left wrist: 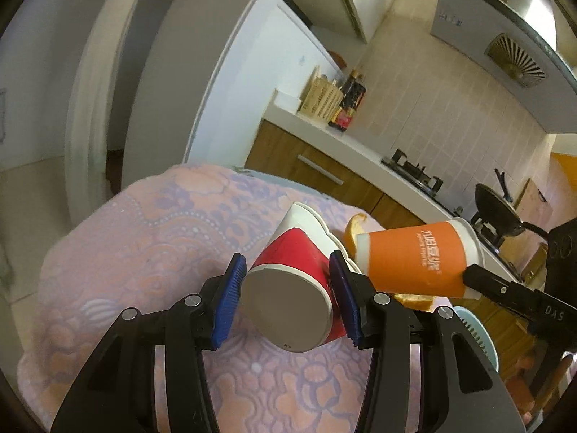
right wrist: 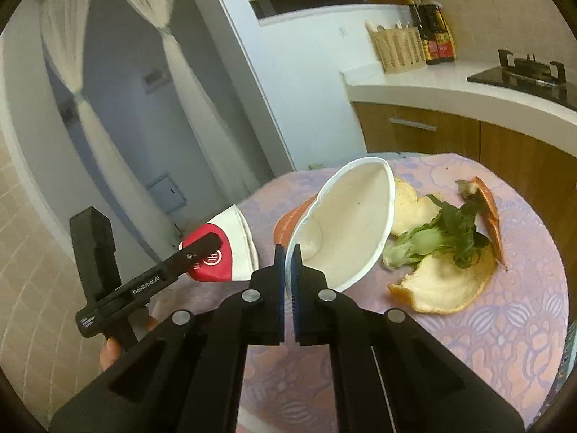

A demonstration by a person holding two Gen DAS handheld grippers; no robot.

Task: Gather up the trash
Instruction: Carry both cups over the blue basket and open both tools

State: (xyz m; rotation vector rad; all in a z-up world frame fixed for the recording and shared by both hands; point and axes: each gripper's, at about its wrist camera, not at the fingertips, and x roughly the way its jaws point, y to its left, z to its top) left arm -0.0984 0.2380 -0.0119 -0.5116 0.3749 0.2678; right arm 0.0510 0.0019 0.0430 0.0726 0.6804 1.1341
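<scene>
Pink-and-lilac patterned cloth (left wrist: pixel 144 245) covers the counter; centre frame, the left claw (left wrist: pixel 286 301) clamps a red-and-white paper cup (left wrist: pixel 295 274), the right claw (right wrist: pixel 287 274) pinches an orange paper cup's (right wrist: pixel 346 223) rim.

We see a round table covered with a pink and lilac floral-patterned cloth (right wrist: pixel 505 324), its far edge curving before the wooden kitchen cabinets; directly on the cloth lie several pieces of orange peel; a broad curled piece of orange peel, pale pith upward (right wrist: pixel 443 285), sits nearest us; another pale piece (right wrist: pixel 411 205) lies just behind it; a narrow strip with its orange skin showing (right wrist: pixel 490 216) stands on edge at the right; a small green leafy bok choy (right wrist: pixel 440 241) rests between the pieces, touching them.
</scene>
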